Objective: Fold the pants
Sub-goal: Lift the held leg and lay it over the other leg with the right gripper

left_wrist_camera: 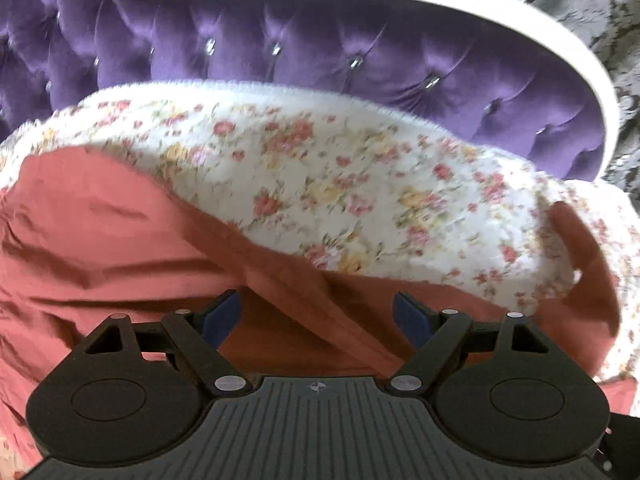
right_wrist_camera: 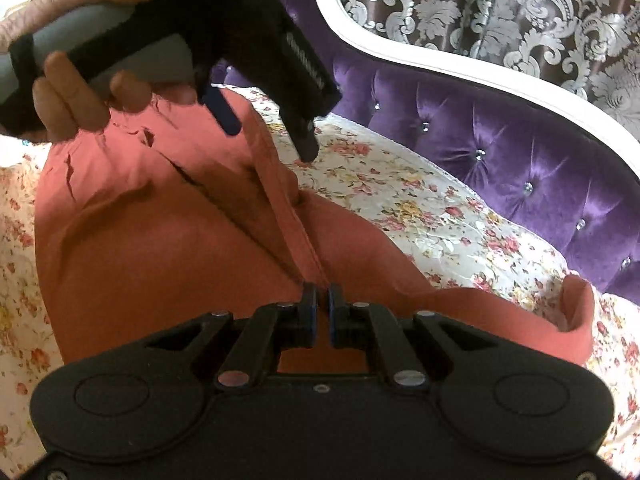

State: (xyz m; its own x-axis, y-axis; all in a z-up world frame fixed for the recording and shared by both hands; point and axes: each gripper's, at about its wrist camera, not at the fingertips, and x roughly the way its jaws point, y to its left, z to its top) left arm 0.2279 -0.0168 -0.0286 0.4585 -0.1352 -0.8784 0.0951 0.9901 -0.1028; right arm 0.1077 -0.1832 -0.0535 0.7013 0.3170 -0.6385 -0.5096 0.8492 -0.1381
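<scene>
The salmon-red pants (left_wrist_camera: 100,240) lie crumpled on a floral bedspread (left_wrist_camera: 320,184). My left gripper (left_wrist_camera: 316,312) is open just above the pants, with a raised seam ridge of the cloth running between its blue pads. It also shows in the right wrist view (right_wrist_camera: 272,140), open, held in a hand above the pants' far edge. My right gripper (right_wrist_camera: 321,300) is shut on a seam fold of the pants (right_wrist_camera: 160,240) and pulls it taut. One pant end (right_wrist_camera: 576,312) curls up at the right.
A purple tufted headboard (left_wrist_camera: 320,52) with a white frame (left_wrist_camera: 520,24) rises behind the bed. Patterned grey wallpaper (right_wrist_camera: 500,0) is beyond it. The floral bedspread (right_wrist_camera: 440,208) stretches to the right of the pants.
</scene>
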